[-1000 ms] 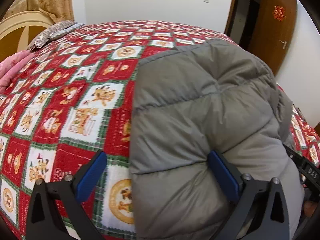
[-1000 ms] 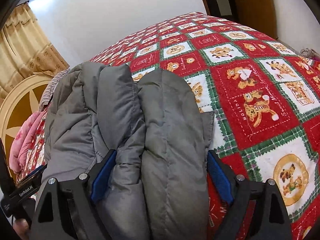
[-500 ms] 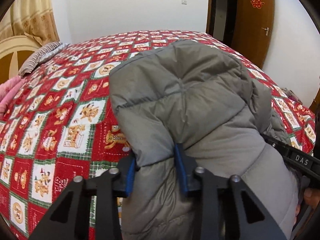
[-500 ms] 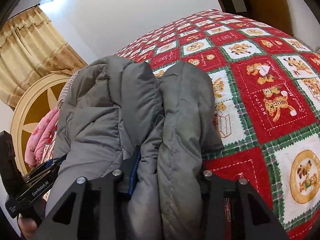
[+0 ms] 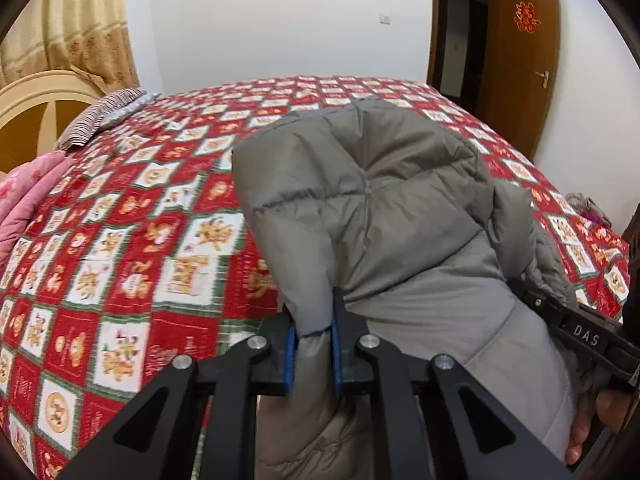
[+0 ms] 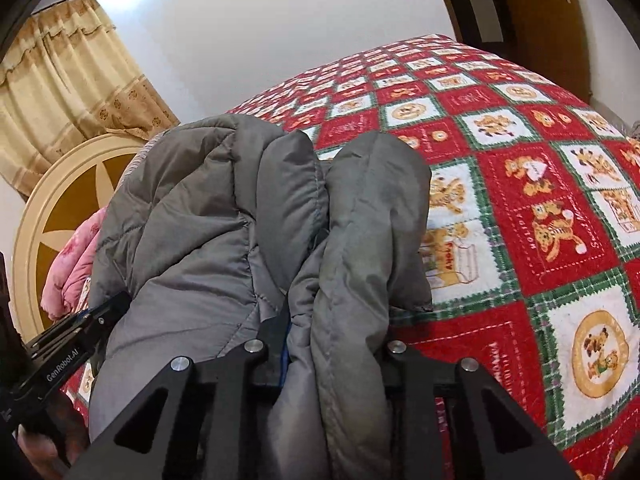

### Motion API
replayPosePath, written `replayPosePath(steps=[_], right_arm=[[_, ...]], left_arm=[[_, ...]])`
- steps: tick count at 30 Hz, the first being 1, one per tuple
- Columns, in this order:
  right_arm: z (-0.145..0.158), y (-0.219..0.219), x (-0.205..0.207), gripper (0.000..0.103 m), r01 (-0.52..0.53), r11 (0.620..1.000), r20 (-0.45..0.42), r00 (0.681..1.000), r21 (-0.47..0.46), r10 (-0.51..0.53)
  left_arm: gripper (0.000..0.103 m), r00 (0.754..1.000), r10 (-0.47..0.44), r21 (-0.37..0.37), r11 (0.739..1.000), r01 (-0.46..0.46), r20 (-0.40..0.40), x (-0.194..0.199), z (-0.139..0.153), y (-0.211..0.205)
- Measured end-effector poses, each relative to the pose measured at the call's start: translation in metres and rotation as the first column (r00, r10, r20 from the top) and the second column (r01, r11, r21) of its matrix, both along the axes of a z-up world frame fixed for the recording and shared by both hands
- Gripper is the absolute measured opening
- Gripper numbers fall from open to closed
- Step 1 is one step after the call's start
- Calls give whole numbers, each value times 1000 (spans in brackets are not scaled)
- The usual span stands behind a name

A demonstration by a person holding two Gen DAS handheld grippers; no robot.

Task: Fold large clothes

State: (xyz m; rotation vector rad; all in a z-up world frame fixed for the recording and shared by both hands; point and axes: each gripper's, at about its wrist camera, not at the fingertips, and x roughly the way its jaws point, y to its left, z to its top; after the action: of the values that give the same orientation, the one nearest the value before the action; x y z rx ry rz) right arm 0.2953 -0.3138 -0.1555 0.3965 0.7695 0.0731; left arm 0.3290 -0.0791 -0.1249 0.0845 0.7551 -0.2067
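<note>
Two grippers hold one grey quilted jacket [image 5: 380, 208], a puffy garment with stitched panels and a smooth, faintly creased shell, lying bunched on a bed under a red, white and green checked blanket [image 5: 132, 248] printed with bears. The left gripper [image 5: 314, 344] is pinched tight on a thin fold of the jacket's edge between its blue pads. The right gripper [image 6: 334, 344] is closing on a thicker roll of padded fabric that fills its jaws. A second ago both sets of jaws stood wide apart astride the fabric; since then they have clamped in and the jacket has lifted slightly off the blanket. The left view alone shows a brown door [image 5: 520, 52] and a striped pillow [image 5: 100, 116]; the right view alone shows the jacket's two rolled lobes side by side. Both show beige curtains [image 6: 68, 92].
</note>
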Motion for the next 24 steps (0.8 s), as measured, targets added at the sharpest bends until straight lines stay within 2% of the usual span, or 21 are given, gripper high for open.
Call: replayPosePath(steps=[8,24], right_arm=[[22,40,-3,22,-77,997,47,996,-1,77],[50,110,-6,21,-197,980,81,977,-35,199]], left_arm=[[13,996,73,-15,997,-72,58,-23,27,42],[13,981,174,-40,984,-171,89,-48,39,108]])
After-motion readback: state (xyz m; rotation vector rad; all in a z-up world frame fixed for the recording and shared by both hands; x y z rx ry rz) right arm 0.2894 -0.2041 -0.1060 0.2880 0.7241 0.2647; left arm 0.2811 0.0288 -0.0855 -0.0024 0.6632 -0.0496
